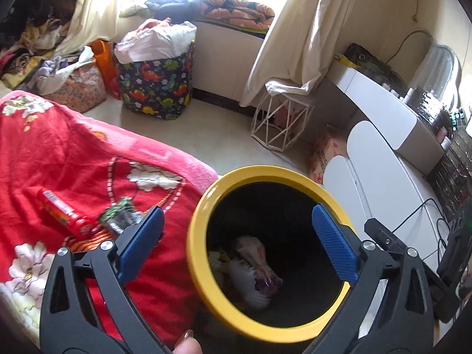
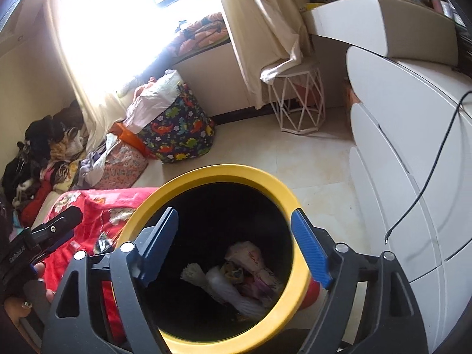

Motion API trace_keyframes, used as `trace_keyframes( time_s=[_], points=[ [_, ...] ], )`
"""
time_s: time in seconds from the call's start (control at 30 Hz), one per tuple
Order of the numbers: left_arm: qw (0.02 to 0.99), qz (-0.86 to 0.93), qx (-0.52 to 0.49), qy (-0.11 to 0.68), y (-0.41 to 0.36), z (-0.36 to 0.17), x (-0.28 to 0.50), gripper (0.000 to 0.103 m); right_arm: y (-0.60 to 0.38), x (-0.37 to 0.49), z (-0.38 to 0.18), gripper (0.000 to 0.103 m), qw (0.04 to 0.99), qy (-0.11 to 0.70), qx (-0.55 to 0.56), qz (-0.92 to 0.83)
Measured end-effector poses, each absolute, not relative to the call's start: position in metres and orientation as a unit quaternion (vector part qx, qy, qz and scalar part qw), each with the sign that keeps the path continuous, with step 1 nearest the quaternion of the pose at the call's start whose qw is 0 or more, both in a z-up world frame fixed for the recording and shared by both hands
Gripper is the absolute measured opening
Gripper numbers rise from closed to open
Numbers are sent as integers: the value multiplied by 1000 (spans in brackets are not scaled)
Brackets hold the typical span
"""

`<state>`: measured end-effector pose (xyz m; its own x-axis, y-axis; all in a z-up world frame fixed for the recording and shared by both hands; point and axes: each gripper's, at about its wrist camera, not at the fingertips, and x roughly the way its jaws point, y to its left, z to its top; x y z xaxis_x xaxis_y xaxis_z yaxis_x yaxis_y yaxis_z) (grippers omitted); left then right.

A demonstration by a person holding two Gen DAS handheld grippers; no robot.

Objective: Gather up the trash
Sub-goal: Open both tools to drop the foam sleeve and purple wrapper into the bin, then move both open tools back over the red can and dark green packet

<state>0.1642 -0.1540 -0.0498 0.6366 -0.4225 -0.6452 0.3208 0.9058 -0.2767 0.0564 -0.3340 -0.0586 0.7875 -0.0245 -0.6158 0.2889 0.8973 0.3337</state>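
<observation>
Left claw [image 1: 236,227] spread above bin [image 1: 206,194], red tube [image 1: 63,211] left on blanket [image 1: 88,153]

Bright window [image 2: 124,8] with cream curtains [image 2: 259,29], pale tile floor [image 2: 309,159]. White dresser [image 2: 413,135] on the right, white wire stool [image 2: 298,100] near it, dinosaur-print basket [image 1: 156,85], red floral blanket [image 1: 73,153].

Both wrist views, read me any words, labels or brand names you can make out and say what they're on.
"GoRobotAI", roughly: black mount at the frame's left edge, small, uncertain.
Pink wrapper in the yellow-rimmed black bin: red print, too blurred.
Red tube on the red flowered blanket: label too blurred.
Green-and-silver packet beside it: unreadable.
</observation>
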Motion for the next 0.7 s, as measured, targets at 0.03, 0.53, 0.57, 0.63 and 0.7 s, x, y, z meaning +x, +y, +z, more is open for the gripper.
trace_keyframes(
  time_s=[0.03, 0.53, 0.57, 0.63, 0.7],
  points=[
    [904, -203, -68, 371, -150, -49, 161, 92, -330, 55, -57, 79, 923, 313, 208, -80],
    [931, -133, -65, 334, -89, -39, 138, 92, -276, 55, -32, 81, 942, 303, 146, -10],
    [932, -129, -66, 334, -86, -38, 138, 92, -273, 56, -31, 81, 942, 303, 142, -5],
    [934, -121, -69, 329, -77, -37, 136, 92, -264, 57, -28, 81, 944, 301, 136, 8],
    [935, -115, -71, 327, -70, -37, 135, 92, -256, 58, -26, 81, 945, 301, 129, 19]
  ],
)
